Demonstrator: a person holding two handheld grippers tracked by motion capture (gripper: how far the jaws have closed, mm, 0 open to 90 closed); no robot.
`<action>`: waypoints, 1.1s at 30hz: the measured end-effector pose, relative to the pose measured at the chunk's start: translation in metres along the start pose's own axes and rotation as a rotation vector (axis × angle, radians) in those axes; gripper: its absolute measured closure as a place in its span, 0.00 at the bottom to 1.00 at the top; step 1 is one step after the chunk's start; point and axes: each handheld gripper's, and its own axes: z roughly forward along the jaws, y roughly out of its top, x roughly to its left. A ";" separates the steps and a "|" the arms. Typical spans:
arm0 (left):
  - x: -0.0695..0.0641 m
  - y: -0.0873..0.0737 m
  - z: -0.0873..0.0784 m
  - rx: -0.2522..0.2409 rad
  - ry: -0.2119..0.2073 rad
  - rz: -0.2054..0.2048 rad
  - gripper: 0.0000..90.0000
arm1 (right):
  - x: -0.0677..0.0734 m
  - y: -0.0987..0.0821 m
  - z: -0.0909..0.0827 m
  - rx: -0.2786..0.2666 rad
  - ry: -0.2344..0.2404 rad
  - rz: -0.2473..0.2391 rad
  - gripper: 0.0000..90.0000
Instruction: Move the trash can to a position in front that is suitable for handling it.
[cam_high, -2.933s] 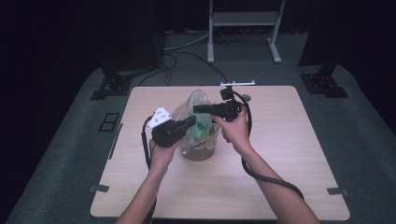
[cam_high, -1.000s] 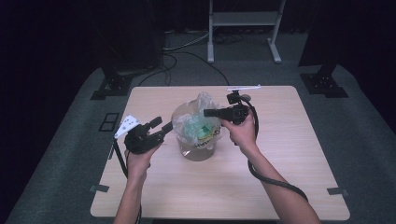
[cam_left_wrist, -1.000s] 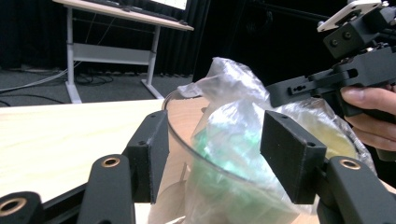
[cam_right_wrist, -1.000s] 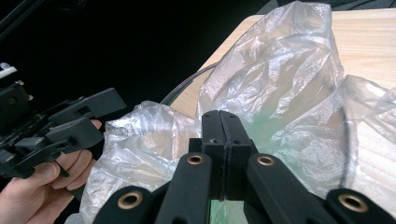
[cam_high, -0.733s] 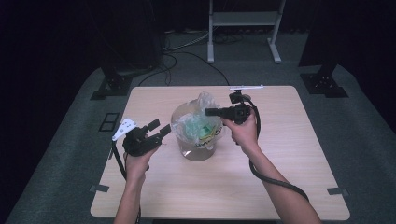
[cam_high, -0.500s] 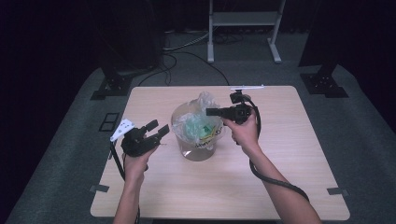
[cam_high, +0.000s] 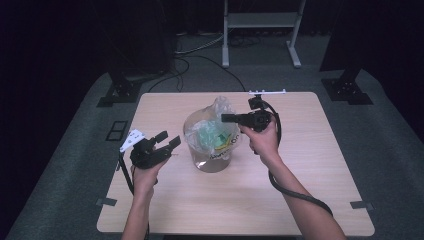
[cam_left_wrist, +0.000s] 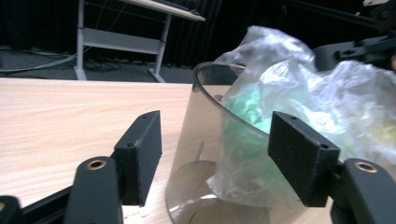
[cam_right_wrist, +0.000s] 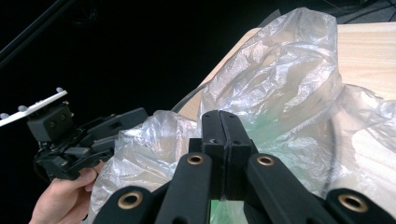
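Observation:
A clear round container (cam_high: 214, 159) stands at the middle of the wooden table (cam_high: 300, 190). A crumpled clear plastic bag (cam_high: 212, 131) with green contents sits in it and rises above the rim. My right gripper (cam_high: 225, 118) hovers over the container's far right side, jaws pressed together on the bag's film (cam_right_wrist: 280, 70); in its own view the right gripper (cam_right_wrist: 224, 133) is shut. My left gripper (cam_high: 168, 140) is held off the container's left side, open and empty. In its own view the left gripper (cam_left_wrist: 217, 158) frames the container wall (cam_left_wrist: 196, 140) and bag (cam_left_wrist: 299, 88).
A white metal stand (cam_high: 260, 20) and dark stand bases (cam_high: 117, 90) sit on the floor beyond the table. Each gripper trails a black cable (cam_high: 295, 192) along the forearm. Bare tabletop lies left, right and in front of the container.
My left gripper has drawn back from the bag to the left and down, and now stands open. The right gripper has stayed at the bag's top edge.

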 end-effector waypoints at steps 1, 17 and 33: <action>0.001 0.000 0.000 0.002 0.003 -0.001 0.36 | 0.001 0.000 -0.001 -0.002 0.001 -0.003 1.00; 0.007 -0.009 0.006 0.047 0.039 -0.017 0.21 | 0.012 0.011 -0.013 -0.032 0.015 -0.022 1.00; 0.012 -0.011 0.003 0.042 0.047 -0.040 0.13 | 0.028 0.032 -0.039 -0.083 0.040 -0.048 1.00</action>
